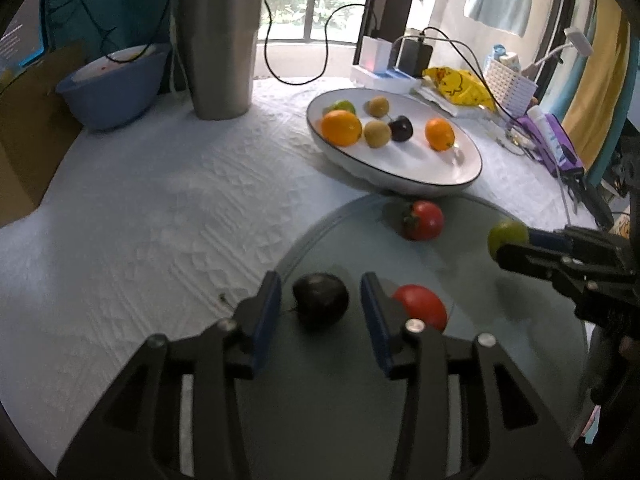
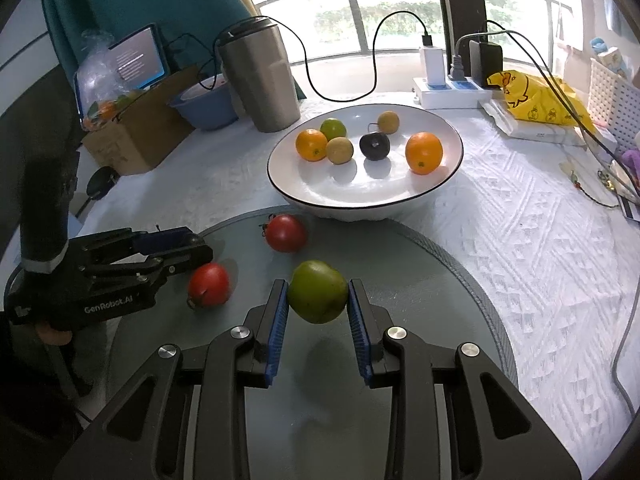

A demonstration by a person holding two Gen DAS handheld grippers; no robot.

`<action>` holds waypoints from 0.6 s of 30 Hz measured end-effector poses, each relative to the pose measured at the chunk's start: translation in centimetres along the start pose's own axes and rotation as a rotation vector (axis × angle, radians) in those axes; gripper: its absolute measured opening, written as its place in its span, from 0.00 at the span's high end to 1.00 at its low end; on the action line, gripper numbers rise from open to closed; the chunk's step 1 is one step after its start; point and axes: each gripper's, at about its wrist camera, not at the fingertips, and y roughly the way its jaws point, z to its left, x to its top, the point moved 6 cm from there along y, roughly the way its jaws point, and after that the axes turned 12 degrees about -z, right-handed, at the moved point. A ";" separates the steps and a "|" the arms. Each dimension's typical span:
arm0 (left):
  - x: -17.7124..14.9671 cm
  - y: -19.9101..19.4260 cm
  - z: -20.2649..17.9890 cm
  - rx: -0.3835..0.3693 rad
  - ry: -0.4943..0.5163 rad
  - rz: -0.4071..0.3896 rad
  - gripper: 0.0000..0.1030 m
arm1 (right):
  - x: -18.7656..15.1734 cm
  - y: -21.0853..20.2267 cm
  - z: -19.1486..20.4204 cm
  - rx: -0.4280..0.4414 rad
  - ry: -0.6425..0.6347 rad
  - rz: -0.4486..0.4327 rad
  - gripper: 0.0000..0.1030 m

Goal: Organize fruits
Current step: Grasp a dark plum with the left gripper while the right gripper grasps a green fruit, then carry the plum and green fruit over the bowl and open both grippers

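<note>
Plum (image 1: 320, 300) sits between left gripper's (image 1: 320, 304) spread jaws; right gripper (image 2: 318, 300) pinches green fruit (image 2: 317, 291).

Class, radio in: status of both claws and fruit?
Right claw shut on round green fruit. Left claw open around dark plum. White plate path unobstructed.

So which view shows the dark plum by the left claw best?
The left wrist view: the dark plum sits unobstructed between the open left claw fingers on the glass mat. In the right wrist view the left claw hides it.
</note>
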 end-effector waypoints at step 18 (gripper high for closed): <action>3.2 -0.1 -0.5 -0.024 0.008 -0.057 0.72 | 3.3 1.6 -1.8 -0.013 -0.009 -0.035 0.69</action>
